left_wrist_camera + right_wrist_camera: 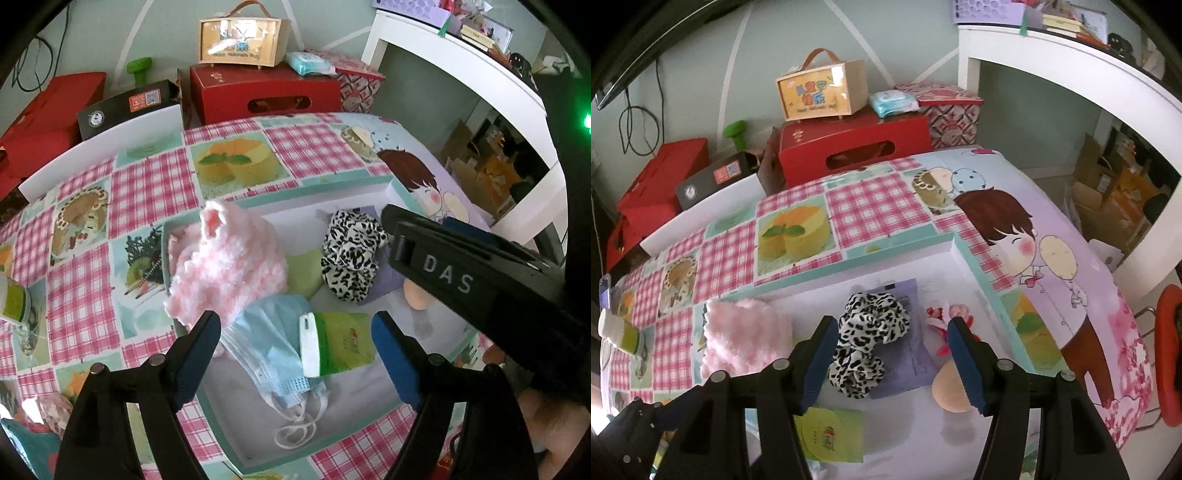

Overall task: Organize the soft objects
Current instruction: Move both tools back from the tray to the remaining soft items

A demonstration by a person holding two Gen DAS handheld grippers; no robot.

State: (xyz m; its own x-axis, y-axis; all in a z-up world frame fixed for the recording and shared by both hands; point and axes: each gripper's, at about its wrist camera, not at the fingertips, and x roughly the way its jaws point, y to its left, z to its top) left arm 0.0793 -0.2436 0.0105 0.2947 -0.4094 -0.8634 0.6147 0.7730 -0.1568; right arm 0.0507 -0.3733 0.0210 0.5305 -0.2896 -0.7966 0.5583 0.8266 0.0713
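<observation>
Left gripper [295, 332]: jaws wide apart, empty, poised above blue face masks [273, 354] and a green wipes packet [336, 347], both lying between the pads untouched.

Beyond the pads, left to right, all inside the shallow box [229, 435]: fluffy pink knit item [229, 266], leopard-print scrunchie [351, 254], beige sponge [415, 295]. The right gripper's black body, lettered "DAS", crosses at right, hiding part of the box.

Right gripper [892, 360]: jaws moderately apart, empty, above the scrunchie [868, 339]. Left of it, the pink knit [746, 336]; under the scrunchie, a purple sachet [908, 350]; the sponge [951, 387] partly behind the right pad.

Right view only: pink-red hair ornament [945, 314].

Left view only: the masks.

Background: wooden case [822, 94], text unreadable.
</observation>
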